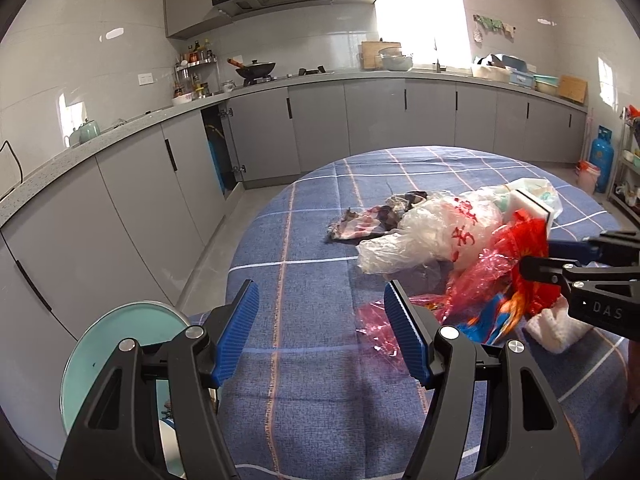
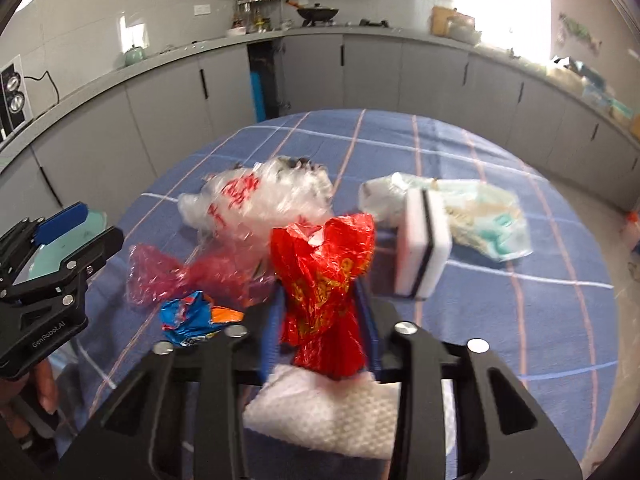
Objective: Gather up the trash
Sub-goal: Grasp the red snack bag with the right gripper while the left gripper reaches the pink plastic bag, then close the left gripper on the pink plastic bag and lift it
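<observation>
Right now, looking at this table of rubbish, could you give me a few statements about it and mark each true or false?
1. The right gripper is closed on the red foil wrapper. True.
2. The left gripper grips the clear bag with red print. False: its jaws stand open and empty over the blue checked cloth.
3. A white sponge with a dark stripe is on the table. True.
4. The wok lies on the table. False: it sits on the stove at the far counter.
</observation>
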`<state>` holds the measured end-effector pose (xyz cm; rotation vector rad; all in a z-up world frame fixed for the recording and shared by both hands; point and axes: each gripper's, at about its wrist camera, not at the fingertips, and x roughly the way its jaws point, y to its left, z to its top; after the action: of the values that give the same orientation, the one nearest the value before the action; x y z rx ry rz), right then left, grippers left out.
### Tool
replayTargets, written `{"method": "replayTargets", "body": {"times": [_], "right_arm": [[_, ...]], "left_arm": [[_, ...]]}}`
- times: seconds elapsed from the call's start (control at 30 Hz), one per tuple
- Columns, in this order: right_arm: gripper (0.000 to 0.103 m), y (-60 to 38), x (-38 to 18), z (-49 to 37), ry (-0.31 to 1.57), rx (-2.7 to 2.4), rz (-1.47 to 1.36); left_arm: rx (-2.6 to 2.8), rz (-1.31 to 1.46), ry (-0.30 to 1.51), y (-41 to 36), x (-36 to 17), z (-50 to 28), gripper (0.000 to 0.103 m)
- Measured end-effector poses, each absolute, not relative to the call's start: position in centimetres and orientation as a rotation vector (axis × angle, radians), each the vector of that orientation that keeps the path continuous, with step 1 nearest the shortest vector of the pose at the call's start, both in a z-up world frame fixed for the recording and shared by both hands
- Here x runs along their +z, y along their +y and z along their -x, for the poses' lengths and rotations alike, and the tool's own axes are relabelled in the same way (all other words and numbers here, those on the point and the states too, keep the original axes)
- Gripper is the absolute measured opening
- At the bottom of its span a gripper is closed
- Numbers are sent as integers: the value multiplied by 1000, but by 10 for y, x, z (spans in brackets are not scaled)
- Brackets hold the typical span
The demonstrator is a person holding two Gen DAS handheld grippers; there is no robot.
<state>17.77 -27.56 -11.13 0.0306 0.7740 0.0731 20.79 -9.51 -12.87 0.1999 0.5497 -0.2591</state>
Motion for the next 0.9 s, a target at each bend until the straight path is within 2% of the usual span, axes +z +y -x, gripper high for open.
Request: {"method": "replayTargets", "body": {"times": [0.1, 0.27, 0.37, 0.5, 0.53, 0.6, 0.67, 0.7, 0.73, 0.77, 0.9], "right_arm": [[15, -281, -104, -167, 735, 79, -71], [11, -301, -82, -141, 628, 36, -121], [11, -306, -74, -132, 593, 9, -106], [11, -307, -81, -130, 601, -12, -76], [11, -309, -84, -129, 607, -12, -81], [11, -310, -89, -130, 613, -13, -86], [11, -310, -90, -133, 616, -11, -88], [11, -311, -90, -133, 615, -9, -91], [11, -311, -90, -132, 611, -8, -93], [11, -310, -89, -132, 607, -7, -94], [11, -309, -82, -127, 579, -6, -90]], "left_arm": [[-274, -200, 546, -99, -127, -206, 65], [-309, -221, 558, -112, -128, -206, 65], [-333, -235, 577, -122, -130, -207, 76], [-370, -272, 635, -139, -143, -212, 75], [-380, -272, 654, -142, -146, -214, 72], [-415, -273, 701, -146, -153, -217, 47], [-431, -283, 713, -148, -157, -217, 43], [-439, -282, 711, -147, -157, -216, 37], [-447, -275, 712, -145, -157, -216, 24], [-455, -266, 711, -143, -154, -214, 20], [-470, -252, 662, -134, -140, -200, 19]]}}
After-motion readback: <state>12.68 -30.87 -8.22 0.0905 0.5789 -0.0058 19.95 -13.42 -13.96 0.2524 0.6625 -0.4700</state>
